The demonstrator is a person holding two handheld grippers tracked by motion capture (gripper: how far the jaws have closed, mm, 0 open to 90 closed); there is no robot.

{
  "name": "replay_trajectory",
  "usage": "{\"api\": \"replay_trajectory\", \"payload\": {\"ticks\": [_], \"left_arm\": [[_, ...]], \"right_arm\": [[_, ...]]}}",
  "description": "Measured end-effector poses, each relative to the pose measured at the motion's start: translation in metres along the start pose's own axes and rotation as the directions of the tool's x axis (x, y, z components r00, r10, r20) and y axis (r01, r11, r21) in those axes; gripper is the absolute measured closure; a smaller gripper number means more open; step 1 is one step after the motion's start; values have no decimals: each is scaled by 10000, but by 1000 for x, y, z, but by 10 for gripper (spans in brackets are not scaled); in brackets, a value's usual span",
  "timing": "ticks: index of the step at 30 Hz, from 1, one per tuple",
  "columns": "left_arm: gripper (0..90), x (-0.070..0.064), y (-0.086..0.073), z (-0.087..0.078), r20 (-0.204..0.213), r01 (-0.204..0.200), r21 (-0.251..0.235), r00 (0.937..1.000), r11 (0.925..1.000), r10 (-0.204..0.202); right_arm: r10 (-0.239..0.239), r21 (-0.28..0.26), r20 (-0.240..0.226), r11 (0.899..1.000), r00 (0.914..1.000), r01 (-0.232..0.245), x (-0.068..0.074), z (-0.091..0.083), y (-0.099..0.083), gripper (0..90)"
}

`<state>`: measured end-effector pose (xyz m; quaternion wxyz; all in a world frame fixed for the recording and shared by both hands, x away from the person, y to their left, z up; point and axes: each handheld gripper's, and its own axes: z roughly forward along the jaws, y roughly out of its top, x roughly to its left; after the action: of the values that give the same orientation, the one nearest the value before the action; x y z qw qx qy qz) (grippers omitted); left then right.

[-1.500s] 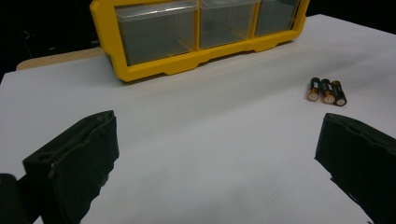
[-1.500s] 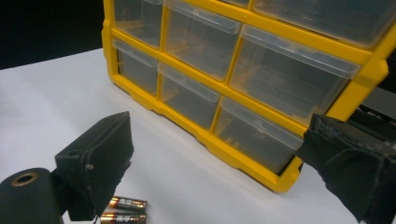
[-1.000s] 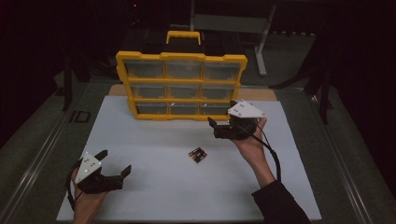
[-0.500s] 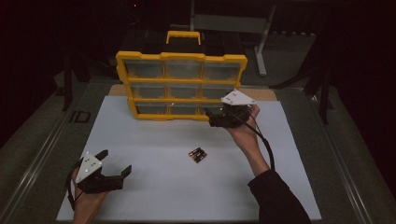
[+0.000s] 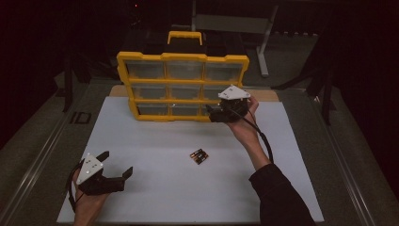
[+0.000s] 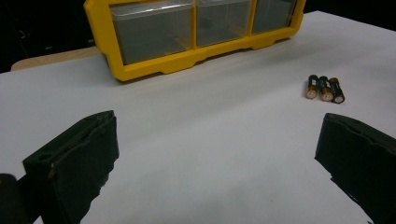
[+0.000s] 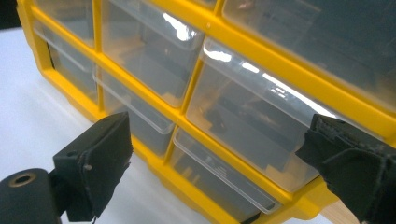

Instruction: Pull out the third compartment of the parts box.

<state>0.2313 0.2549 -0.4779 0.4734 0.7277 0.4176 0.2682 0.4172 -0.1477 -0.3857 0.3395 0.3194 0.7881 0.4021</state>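
Right claw, spread wide, had closed in on the yellow organizer's bottom-right drawer, seemingly to open it, while left claw rested spread, well short of the organizer.

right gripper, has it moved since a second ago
Yes: the right gripper has moved up the table to the organizer's bottom-right drawers; the batteries lie where they were.
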Motion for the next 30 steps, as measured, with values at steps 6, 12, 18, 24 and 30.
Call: {"api": "replay_trajectory", "payload": {"ticks": [6, 12, 18, 24, 30], "left_arm": [[0, 0, 0, 0, 18, 5, -1, 10000, 10000, -5], [0, -1, 0, 1, 62, -15, 9, 10000, 10000, 15], [0, 0, 0, 1, 77, 10, 0, 10000, 10000, -10], [0, -1, 0, 1, 117, 0, 21, 9999, 10000, -1], [0, -1, 0, 2, 131, -1, 28, 9999, 10000, 1]], "right_arm": [[-811, 398, 470, 9961, 9956, 793, 4, 8, 2, 77], [-1965, 907, 982, 9780, 9756, 1878, 9, 15, 5, 77], [-3218, 1398, 1429, 9427, 9359, 3028, 16, 20, 8, 78], [-4294, 1955, 1782, 8973, 8853, 3958, 19, 23, 9, 78], [-5020, 2284, 2080, 8595, 8395, 4573, 20, 25, 11, 78]]}}
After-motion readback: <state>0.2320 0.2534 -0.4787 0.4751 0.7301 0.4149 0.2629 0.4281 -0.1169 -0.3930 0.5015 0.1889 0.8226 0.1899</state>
